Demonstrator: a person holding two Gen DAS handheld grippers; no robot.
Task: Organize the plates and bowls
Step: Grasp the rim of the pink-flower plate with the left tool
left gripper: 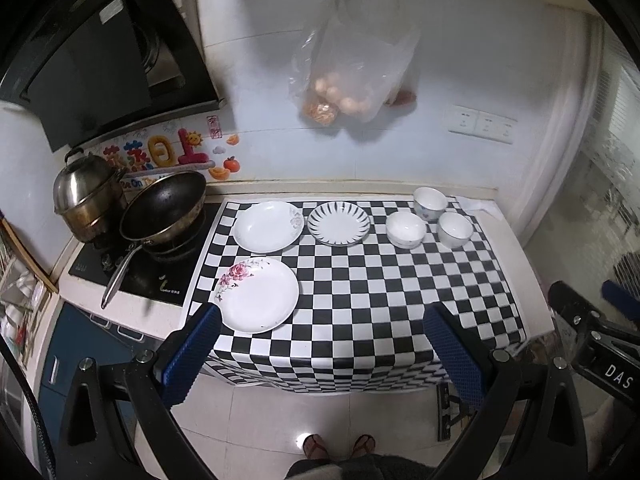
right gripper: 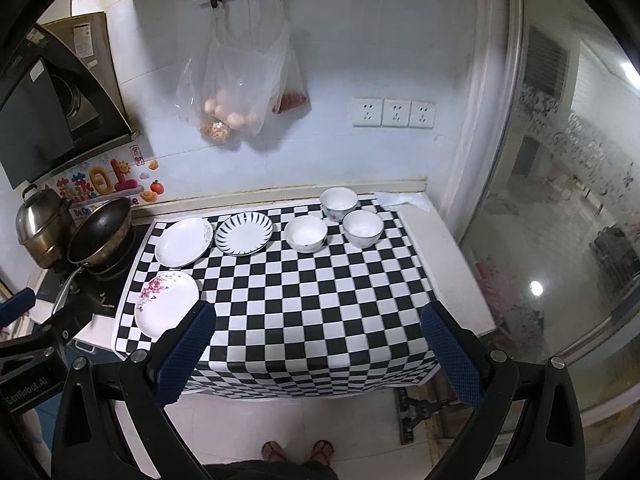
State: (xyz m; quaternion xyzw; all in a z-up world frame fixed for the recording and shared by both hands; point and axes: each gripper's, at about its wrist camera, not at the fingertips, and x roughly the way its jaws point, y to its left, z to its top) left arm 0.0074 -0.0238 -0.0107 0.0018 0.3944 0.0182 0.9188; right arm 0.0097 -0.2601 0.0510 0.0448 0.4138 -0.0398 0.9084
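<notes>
Three plates lie on the checkered counter (left gripper: 360, 288): a pink-flowered plate (left gripper: 258, 294) at the front left, a white plate with a grey flower (left gripper: 268, 226) behind it, and a black-striped plate (left gripper: 339, 223) to its right. Three white bowls (left gripper: 406, 229), (left gripper: 430, 203), (left gripper: 455, 230) stand at the back right. My left gripper (left gripper: 322, 320) is open and empty, held above the counter's front edge. My right gripper (right gripper: 318, 322) is open and empty too. The same plates (right gripper: 167, 304), (right gripper: 184, 241), (right gripper: 244, 233) and bowls (right gripper: 306, 233), (right gripper: 338, 202), (right gripper: 363, 228) show in the right wrist view.
A stove with a black wok (left gripper: 162, 208) and a steel pot (left gripper: 88, 196) sits left of the counter. Plastic bags of food (left gripper: 348, 72) hang on the wall above. Wall sockets (right gripper: 392, 113) are at the right. A glass door (right gripper: 560, 220) bounds the right side.
</notes>
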